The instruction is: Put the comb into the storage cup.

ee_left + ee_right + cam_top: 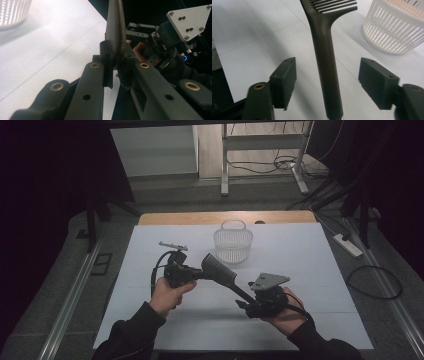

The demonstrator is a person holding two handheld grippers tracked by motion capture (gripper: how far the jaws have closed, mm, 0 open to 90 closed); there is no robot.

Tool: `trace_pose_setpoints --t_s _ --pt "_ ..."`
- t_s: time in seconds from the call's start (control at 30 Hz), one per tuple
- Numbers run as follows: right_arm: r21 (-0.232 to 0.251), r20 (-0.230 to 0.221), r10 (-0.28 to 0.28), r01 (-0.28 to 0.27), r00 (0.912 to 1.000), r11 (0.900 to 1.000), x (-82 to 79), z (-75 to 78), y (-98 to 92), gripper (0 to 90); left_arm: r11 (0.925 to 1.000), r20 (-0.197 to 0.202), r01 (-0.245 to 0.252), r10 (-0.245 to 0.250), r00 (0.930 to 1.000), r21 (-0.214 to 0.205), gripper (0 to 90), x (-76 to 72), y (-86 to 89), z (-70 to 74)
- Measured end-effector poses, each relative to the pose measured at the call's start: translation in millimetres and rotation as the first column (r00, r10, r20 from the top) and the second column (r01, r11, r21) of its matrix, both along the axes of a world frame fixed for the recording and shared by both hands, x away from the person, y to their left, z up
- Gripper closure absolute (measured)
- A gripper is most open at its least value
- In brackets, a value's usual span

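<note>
At the centre of the high view, the left tool (196, 272) is clamped on the head of the black comb (220, 271), held above the white tabletop (310, 255). The right tool (246, 304) stands spread, its pads clear of the handle between them. The white basket (233, 245) sits upper centre, with bare tabletop at the right edge; no writing is legible.
</note>
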State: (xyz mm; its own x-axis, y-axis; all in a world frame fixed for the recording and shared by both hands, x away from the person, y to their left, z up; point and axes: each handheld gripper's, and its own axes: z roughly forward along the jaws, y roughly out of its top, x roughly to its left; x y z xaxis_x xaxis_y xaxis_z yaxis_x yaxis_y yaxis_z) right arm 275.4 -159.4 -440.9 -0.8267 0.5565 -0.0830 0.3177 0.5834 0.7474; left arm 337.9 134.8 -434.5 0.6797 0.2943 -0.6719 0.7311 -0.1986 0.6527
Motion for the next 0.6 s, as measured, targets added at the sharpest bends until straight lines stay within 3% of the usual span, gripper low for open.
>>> trace_pose_setpoints --t_s 0.43,0.6 --pt "0.01 -0.065 -0.006 0.007 0.9979 0.9999 5.2 2.0 -6.6 18.1 0.9994 0.036 -0.01 0.009 0.9993 0.034 82.9 -0.7 2.8 2.9" --pt "-0.02 -0.096 -0.005 0.003 0.9954 0.9998 7.8 -0.2 -9.0 11.4 0.9987 0.056 -0.023 0.021 0.9982 0.044 82.8 -0.1 7.0 4.0"
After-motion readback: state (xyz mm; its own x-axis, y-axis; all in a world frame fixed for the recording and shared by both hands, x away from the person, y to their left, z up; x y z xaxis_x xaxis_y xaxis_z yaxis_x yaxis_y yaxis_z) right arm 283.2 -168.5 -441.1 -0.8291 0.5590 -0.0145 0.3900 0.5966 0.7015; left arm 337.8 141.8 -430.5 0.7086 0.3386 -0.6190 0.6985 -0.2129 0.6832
